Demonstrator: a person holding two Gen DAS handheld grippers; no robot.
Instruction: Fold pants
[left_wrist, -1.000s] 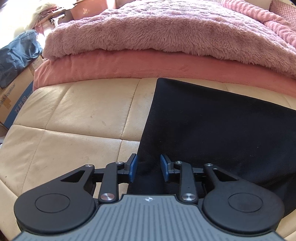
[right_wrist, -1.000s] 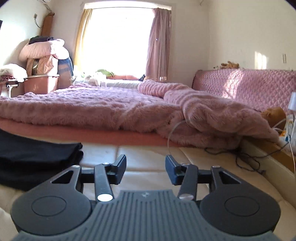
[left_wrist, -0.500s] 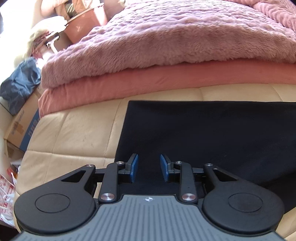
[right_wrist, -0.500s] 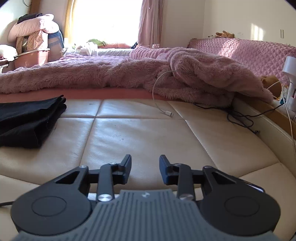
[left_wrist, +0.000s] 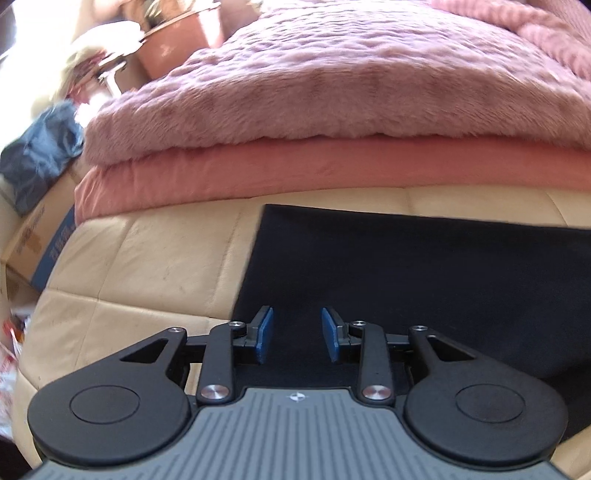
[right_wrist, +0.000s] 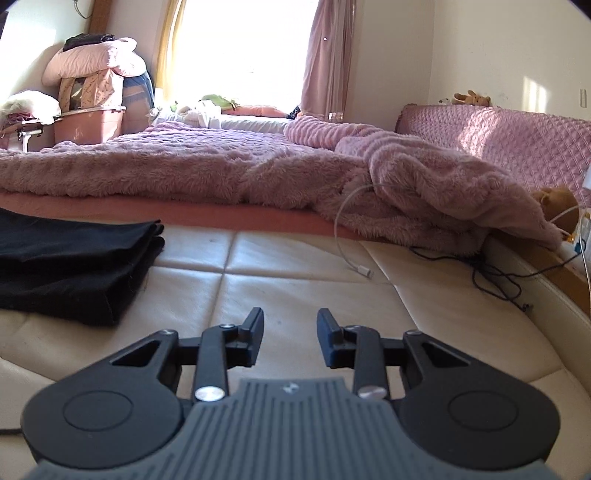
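1. At the left gripper: jaws opening, blue pads apart, nothing pinched between them.
2. Pointing down over the near left part of the black pants. Only flat dark cloth seen through the gap. Cannot tell if the tips touch the cloth.
3. At the right gripper: let go, jaws partly apart, nothing between them.
4. Hanging over the bare cream cushion, well apart from the pants, with only cream seen through the gap.
5. In the left wrist view: pants spread flat on the cushion, with a straight left edge and a straight far edge, running out of the picture on the right.
6. In the right wrist view: pants far to the left, stacked in a few layers, with the layered end facing the middle of the cushion.
7. Just past the pants: a pink sheet, and on top of it a fluffy pink blanket.
8. Left of the cushion: a box with a blue cloth on it.
9. On the cushion, far right: a white cable coming out from under the blanket, and near it a black cable.
10. Farther off: a pink tub, a curtain and a teddy.
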